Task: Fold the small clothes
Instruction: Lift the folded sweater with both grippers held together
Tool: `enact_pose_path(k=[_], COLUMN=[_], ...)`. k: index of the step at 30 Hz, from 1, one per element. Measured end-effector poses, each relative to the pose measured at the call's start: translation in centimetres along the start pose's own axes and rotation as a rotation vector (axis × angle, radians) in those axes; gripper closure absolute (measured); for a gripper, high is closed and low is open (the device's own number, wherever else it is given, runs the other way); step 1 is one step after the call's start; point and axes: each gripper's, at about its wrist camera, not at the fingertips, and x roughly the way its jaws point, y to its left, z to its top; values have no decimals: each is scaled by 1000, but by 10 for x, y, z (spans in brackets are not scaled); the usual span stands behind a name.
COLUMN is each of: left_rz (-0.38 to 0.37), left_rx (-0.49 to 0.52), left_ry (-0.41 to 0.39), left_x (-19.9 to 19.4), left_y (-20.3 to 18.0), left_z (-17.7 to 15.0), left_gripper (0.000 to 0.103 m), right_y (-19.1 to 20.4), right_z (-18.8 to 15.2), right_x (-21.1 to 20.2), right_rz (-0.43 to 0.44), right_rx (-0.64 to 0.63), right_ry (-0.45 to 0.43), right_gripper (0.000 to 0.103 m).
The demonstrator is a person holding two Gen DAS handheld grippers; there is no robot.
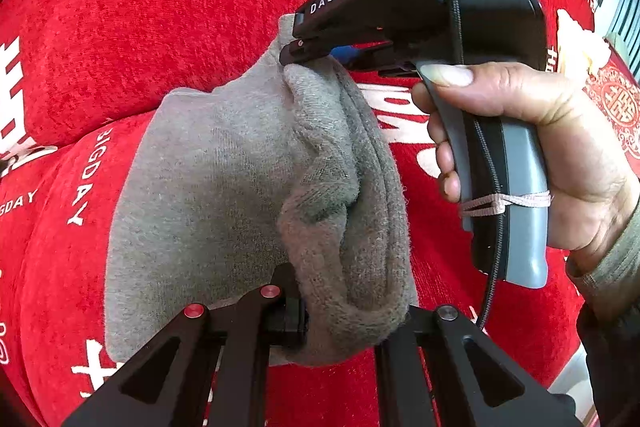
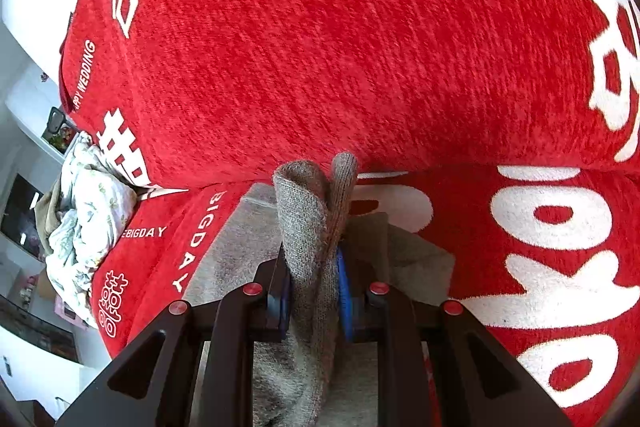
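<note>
A small grey knitted garment [image 1: 208, 195] lies partly flat on a red sofa cover [image 1: 160, 7] printed with white lettering. Its right edge is lifted into a thick fold. At the bottom of the left wrist view, my left gripper [image 1: 348, 319] is shut on the near end of that fold. The far end is pinched by my right gripper [image 1: 290, 45], which a person's hand [image 1: 520, 131] holds. Seen from the right wrist, the right gripper [image 2: 314, 295] has its blue pads [image 2: 343, 291] pressed on the bunched grey cloth [image 2: 304, 211], which stands up between them.
The red cover [image 2: 360, 47] rises into a backrest behind the garment. A crumpled floral cloth [image 2: 88, 195] lies at the sofa's left end, with a room's furniture beyond it. A pale cushion [image 1: 576, 43] shows at the far right.
</note>
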Motion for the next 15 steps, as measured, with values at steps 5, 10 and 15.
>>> enact_pose_path(k=[5,10,15], left_rz=[9,16,17], left_rx=[6,9,13], left_ry=[14,24,27], left_x=[6,12,15], left_y=[-7,-6,-8], left_z=[-3,-3,-3], left_gripper=[93,93,93], right_y=[-11,-16,-19], right_z=[-5,-8,-8], right_x=[6,12,13], right_rz=[4,10,9], right_rx=[20,35,41], right_ry=[8,9,11], right_gripper=[82,82,82])
